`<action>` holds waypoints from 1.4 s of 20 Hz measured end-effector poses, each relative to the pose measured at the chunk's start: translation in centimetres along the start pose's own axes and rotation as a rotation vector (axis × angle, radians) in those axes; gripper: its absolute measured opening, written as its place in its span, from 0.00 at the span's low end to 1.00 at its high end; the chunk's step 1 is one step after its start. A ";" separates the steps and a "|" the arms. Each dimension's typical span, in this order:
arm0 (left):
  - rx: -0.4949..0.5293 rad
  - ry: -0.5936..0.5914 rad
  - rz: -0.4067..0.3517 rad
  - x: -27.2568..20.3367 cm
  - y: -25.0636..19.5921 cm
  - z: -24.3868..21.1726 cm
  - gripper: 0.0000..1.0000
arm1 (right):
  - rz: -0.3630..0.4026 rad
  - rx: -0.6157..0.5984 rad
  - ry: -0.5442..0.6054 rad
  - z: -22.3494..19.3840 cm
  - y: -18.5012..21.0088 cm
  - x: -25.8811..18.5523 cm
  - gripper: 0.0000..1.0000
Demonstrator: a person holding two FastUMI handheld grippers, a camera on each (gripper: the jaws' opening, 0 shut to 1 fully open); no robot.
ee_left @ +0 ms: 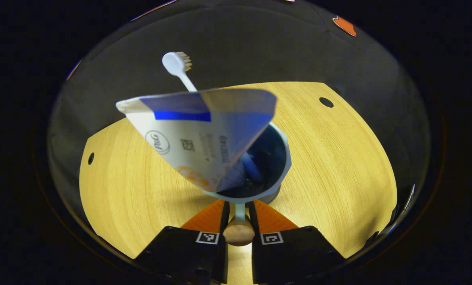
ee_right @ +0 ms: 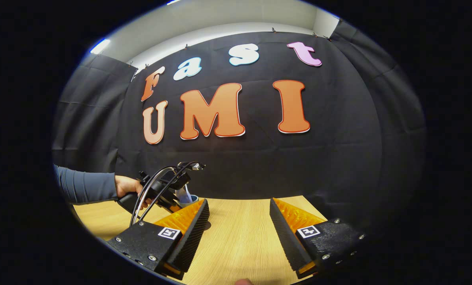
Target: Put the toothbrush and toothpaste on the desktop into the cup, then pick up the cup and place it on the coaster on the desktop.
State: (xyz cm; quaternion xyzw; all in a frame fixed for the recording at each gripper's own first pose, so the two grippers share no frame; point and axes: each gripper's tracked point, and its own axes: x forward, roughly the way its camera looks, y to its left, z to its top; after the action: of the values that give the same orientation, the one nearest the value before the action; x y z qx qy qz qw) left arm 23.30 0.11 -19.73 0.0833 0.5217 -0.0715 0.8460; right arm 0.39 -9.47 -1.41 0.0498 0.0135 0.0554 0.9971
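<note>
Cup [ee_left: 277, 158] sits dead ahead of the left tongs [ee_left: 239, 211], at twelve o'clock in the left gripper view, its near rim right at the fingertips. Those tongs are drawn close together on the cup's handle [ee_left: 239, 231], a slim stem ending in a rounded wooden knob that shows between the two fingers, so the grip looks made. Inside the cup the toothpaste [ee_left: 198, 136] stands on its cap end, its flat crimped tail fanning up and leaning toward ten o'clock; the toothbrush [ee_left: 177, 63] rises behind it, its long axis slanting the same way with the bristle head topmost. Both items look loaded, which puts the job at its second half: carrying the cup to the coaster. A dark round edge peeks from under the cup at about five o'clock; whether that is the coaster or the cup's own base I cannot tell.

In the right gripper view the right tongs [ee_right: 239, 221] are spread wide and hold nothing, hovering over bare desk [ee_right: 236, 245]. The other gripper, with the hand [ee_right: 127, 188] and sleeve holding it, lies at about nine o'clock, well apart. The left hand is plainly the nearer one, and any lift should stay level, since the tall tube and brush make the load top-heavy.
</note>
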 end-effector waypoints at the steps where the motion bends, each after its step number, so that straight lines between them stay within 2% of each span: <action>1: 0.005 0.006 0.000 0.1 0.1 -0.2 0.23 | -0.002 0.004 0.005 -0.2 -0.2 -0.1 0.92; 7: 0.014 0.034 0.025 0.0 0.1 -0.5 0.24 | -0.025 0.046 0.039 -1.9 -1.7 -0.4 0.92; 10: 0.030 0.038 -0.007 0.3 -0.7 -0.9 0.29 | -0.036 0.073 0.054 -2.4 -2.1 -0.3 0.92; 11: 0.038 0.026 -0.011 0.2 -1.1 -1.3 0.43 | -0.039 0.075 0.062 -2.6 -2.0 -0.1 0.92; 12: 0.048 0.014 -0.015 0.1 -1.2 -1.4 0.53 | -0.040 0.074 0.068 -2.7 -1.8 -0.1 0.92; 13: 0.058 0.002 -0.018 -0.1 -1.4 -1.6 0.75 | -0.041 0.070 0.071 -2.7 -1.5 0.1 0.92; 14: 0.069 -0.015 -0.025 -0.4 -1.4 -1.7 0.75 | -0.038 0.060 0.070 -2.5 -1.1 0.1 0.92; 15: 0.083 -0.043 -0.030 -1.1 -1.5 -1.5 0.84 | -0.040 0.049 0.068 -2.3 -0.8 0.3 0.92; 16: 0.107 -0.077 -0.025 -1.9 -1.2 -1.3 0.88 | -0.038 0.037 0.067 -2.1 -0.3 0.4 0.92; 17: 0.134 -0.130 -0.009 -2.9 -0.8 -0.9 0.97 | -0.037 0.027 0.067 -2.0 0.3 0.6 0.92; 18: 0.155 -0.190 0.011 -4.1 -0.2 -0.3 0.99 | -0.032 0.021 0.066 -1.8 0.9 0.7 0.92; 23: 0.143 -0.454 0.051 -12.3 1.4 0.9 1.00 | -0.052 -0.011 0.025 -0.4 4.1 2.3 0.92; 26: 0.131 -0.676 0.139 -18.2 4.2 1.8 0.99 | -0.034 -0.037 0.028 -0.7 6.7 3.3 0.92; 28: 0.126 -0.763 0.156 -20.3 5.9 0.9 0.99 | -0.031 -0.072 0.027 -0.9 8.0 3.8 0.92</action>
State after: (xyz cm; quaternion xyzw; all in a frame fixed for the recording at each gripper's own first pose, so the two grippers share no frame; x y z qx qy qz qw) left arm 16.31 6.37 -0.80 0.1418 0.1563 -0.0645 0.9754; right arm 3.22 -1.02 -1.62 0.0130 0.0257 0.0412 0.9987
